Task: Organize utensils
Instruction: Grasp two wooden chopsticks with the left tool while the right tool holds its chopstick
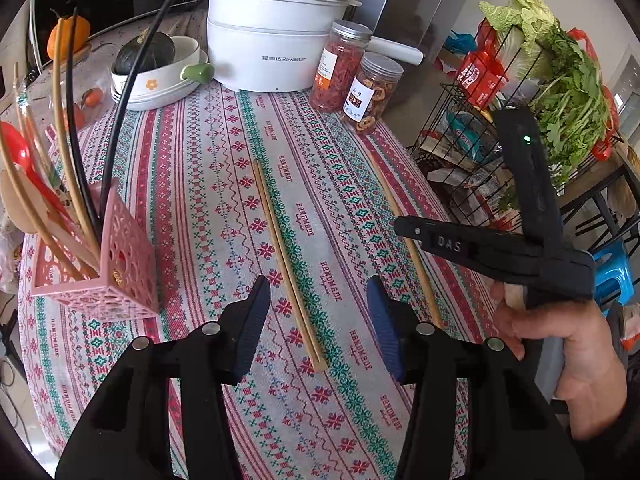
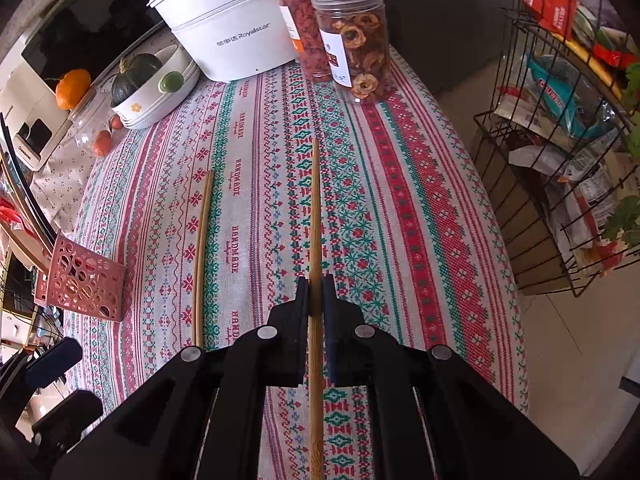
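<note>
Over the patterned desk (image 2: pixel 400 184), right tongs (image 2: pixel 316 300) clamped one chopstick (image 2: pixel 316 208); left tongs (image 1: pixel 318 312) stood apart above another chopstick (image 1: pixel 280 248).

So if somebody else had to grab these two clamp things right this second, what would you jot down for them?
Right gripper: jaws shut on one bamboo chopstick, its far end towards the jars.
Left gripper: jaws open, nothing between the pads, above the other chopstick, which lies flat on the tablecloth.
Pink holder: stands at the table's left edge and already has several chopsticks and a red spoon in it.
Done: those utensils are in the holder.
Left: drop the held chopstick into the holder, then pick up the loose one and add it too.
</note>
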